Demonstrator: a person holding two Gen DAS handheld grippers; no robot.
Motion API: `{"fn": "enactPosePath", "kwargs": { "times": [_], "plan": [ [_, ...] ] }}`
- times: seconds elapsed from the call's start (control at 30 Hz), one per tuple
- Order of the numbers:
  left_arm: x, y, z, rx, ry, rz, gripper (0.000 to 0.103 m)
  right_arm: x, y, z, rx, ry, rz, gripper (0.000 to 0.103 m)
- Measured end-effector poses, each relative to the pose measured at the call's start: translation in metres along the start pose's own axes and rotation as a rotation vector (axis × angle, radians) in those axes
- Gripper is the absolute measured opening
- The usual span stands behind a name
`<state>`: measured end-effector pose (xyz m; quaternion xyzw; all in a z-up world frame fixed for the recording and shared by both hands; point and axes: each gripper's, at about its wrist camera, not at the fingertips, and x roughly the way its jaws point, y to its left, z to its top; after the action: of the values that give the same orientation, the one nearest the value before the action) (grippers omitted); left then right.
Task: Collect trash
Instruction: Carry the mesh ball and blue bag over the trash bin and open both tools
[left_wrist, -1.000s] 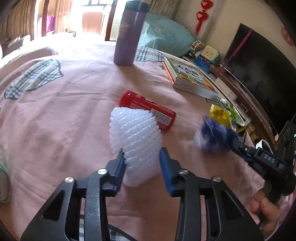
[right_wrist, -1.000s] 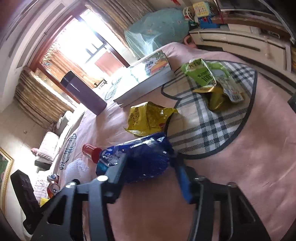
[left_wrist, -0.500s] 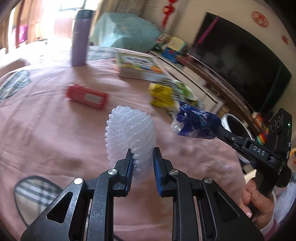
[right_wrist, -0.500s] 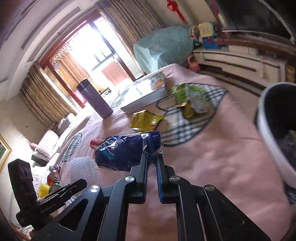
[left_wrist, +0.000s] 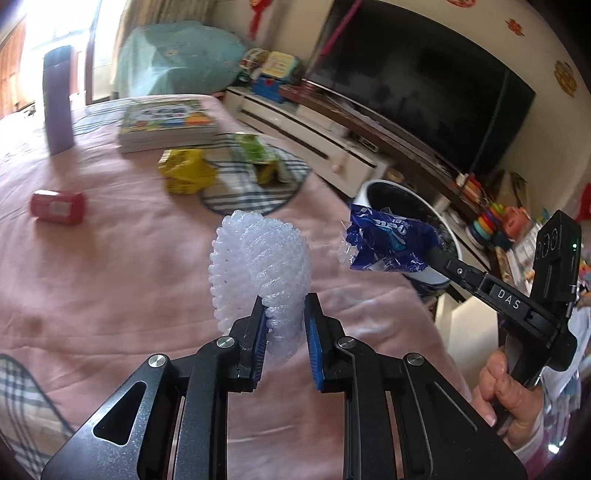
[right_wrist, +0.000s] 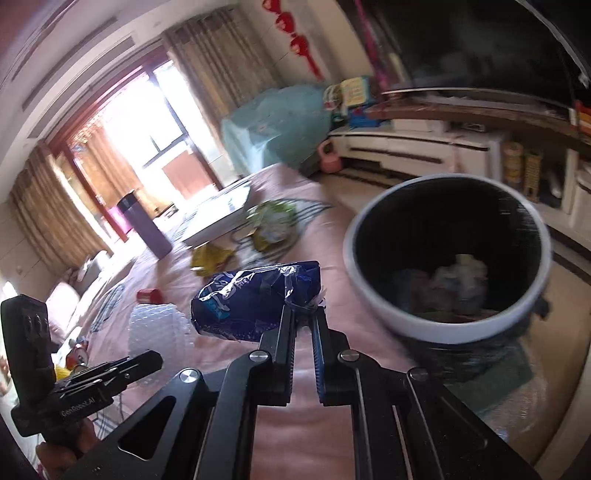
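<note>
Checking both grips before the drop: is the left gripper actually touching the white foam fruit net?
Touching. The left wrist view shows the left gripper pinching the white foam fruit net, its blue pads squeezing the net's lower end.

White capitals "DAS" stand on a small label along the black arm of the right gripper (left_wrist: 430, 254), seen from the left wrist. On the black body of the left gripper (right_wrist: 155, 360), seen from the right wrist, pale lettering reads something like "GenRobot.AI", though blur makes the last letters uncertain. The crumpled blue plastic snack wrapper (left_wrist: 388, 242) carries white and light-blue lettering too creased to read. The colourful cover of the book stack (left_wrist: 166, 118) shows print too small to make out.
</note>
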<state>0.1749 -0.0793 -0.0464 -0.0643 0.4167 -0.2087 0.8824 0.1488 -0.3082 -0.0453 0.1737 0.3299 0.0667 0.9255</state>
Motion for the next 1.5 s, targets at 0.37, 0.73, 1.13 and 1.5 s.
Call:
{"fn": "enactPosePath", "kwargs": {
  "times": [0.37, 0.73, 1.13, 1.5],
  "plan": [
    [0.021, -0.059, 0.015, 0.093, 0.030, -0.084, 0.018, -0.039, -0.054, 0.009, 0.064, -0.082, -0.096, 0.009],
    [0.045, -0.110, 0.032, 0.175, 0.062, -0.136, 0.018, -0.059, -0.088, 0.016, 0.090, -0.116, -0.158, 0.009],
    [0.081, -0.143, 0.050, 0.213, 0.106, -0.167, 0.018, -0.060, -0.108, 0.030, 0.077, -0.108, -0.213, 0.009],
    [0.107, -0.158, 0.072, 0.225, 0.117, -0.176, 0.018, -0.047, -0.115, 0.048, 0.039, -0.086, -0.252, 0.009]
  ]
}}
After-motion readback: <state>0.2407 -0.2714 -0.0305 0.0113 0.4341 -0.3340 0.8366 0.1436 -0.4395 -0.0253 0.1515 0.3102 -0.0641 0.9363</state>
